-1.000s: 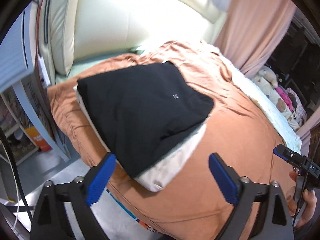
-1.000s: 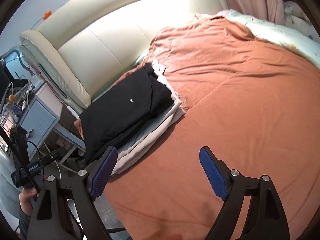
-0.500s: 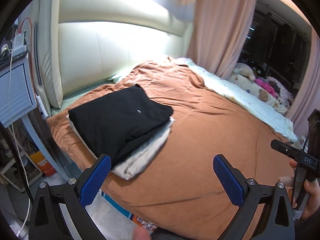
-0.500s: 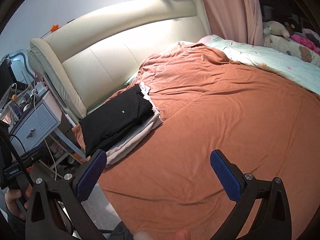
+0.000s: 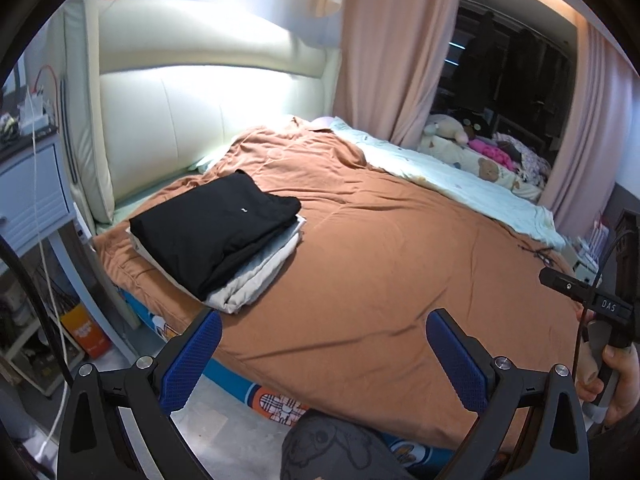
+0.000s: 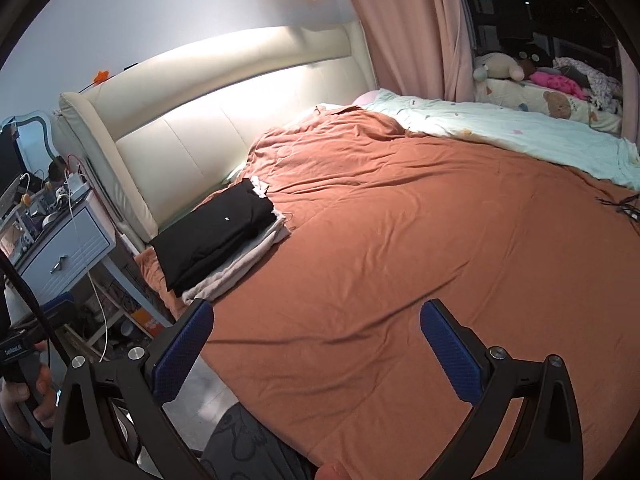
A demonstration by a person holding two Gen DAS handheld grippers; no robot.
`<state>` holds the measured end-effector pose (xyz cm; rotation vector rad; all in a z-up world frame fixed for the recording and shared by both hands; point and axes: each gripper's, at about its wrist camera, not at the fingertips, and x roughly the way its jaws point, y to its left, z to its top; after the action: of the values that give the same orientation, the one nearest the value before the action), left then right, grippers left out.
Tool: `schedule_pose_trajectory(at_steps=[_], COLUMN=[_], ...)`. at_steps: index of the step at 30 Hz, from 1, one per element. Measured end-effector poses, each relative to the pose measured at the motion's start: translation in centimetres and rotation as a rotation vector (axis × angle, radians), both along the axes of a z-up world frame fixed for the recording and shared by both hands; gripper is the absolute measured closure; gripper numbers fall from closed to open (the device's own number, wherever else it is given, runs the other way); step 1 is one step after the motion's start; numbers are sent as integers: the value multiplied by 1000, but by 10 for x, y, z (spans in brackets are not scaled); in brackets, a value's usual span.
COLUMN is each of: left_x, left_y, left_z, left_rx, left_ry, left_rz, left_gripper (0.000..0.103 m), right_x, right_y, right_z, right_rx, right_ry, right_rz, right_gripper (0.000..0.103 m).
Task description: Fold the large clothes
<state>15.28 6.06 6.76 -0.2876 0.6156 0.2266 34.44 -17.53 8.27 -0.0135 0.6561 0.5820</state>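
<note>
A wide bed with a rust-orange bedspread [image 5: 380,264] fills both views, seen from its near edge. A folded black garment [image 5: 212,226] lies flat on the bedspread at the corner closest to the cream padded headboard [image 5: 200,120], on top of folded pale grey and white clothes [image 5: 260,280] whose edges stick out beneath it. A tiny white mark shows on the black fabric.

The left gripper [image 5: 320,354] hangs in the air over the near edge of the bed, its blue-padded fingers spread wide with nothing between them. The right gripper [image 6: 316,346] is held the same way, fingers wide apart and empty, also above the near edge. Neither touches the clothes pile, which sits well apart from both, up toward the headboard.

Beside the headboard stands a pale blue nightstand [image 6: 60,256] with cables on it. On the far side of the bed lies a light mint blanket [image 6: 520,136], with pink curtains [image 5: 392,48] and soft toys [image 6: 500,66] beyond.
</note>
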Motion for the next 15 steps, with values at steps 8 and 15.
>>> schedule_pose_trajectory(at_steps=[8, 15], left_x=[-45, -83], left_y=[-32, -55], left_z=[12, 19], left_rx=[47, 68], left_ry=[-52, -117], left_rz=[-59, -79], left_gripper=[0, 0], right_x=[-69, -121], right_y=[-16, -27], right_z=[2, -2], right_rx=[-38, -62], right_ry=[-93, -158], right_rz=[-25, -33], right_gripper=[0, 0])
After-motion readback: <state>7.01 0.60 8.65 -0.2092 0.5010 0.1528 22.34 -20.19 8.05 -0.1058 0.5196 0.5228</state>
